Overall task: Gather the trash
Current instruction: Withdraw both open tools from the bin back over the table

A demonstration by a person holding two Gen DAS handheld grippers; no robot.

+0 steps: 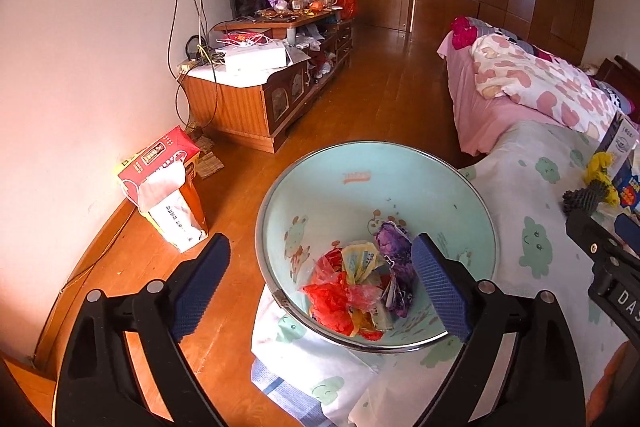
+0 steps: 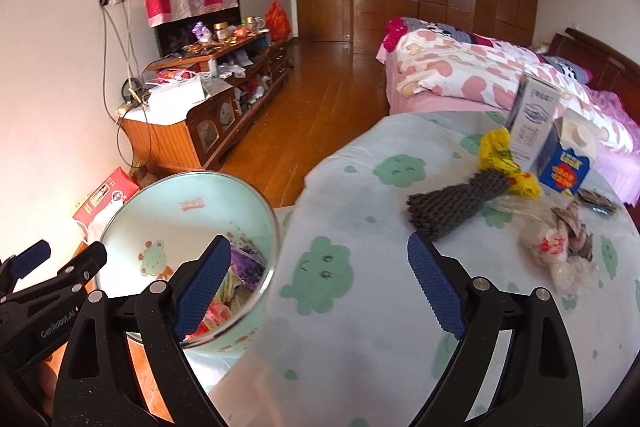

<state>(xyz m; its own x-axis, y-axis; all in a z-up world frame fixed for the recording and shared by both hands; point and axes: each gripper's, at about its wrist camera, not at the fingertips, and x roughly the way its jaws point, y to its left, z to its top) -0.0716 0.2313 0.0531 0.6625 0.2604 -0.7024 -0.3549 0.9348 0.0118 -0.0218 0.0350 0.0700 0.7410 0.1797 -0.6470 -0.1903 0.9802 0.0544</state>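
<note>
A pale green trash bin (image 1: pixel 360 163) stands beside the table and holds red, yellow and purple wrappers (image 1: pixel 360 283). It also shows in the right wrist view (image 2: pixel 176 195). My left gripper (image 1: pixel 320 287) is open and empty above the bin's near rim. My right gripper (image 2: pixel 320 287) is open and empty above the cloth-covered table (image 2: pixel 360 195). Ahead of it lie a dark grey mesh roll (image 2: pixel 452 205), a yellow wrapper (image 2: pixel 500 155) and a clear crumpled bag (image 2: pixel 556 247).
A white carton (image 2: pixel 532 119) and a blue box (image 2: pixel 564 167) stand at the table's far right. A red tissue pack (image 1: pixel 164 167) sits on the floor by the wall. A cluttered wooden cabinet (image 1: pixel 256 99) and a bed (image 1: pixel 520 87) flank the wooden floor.
</note>
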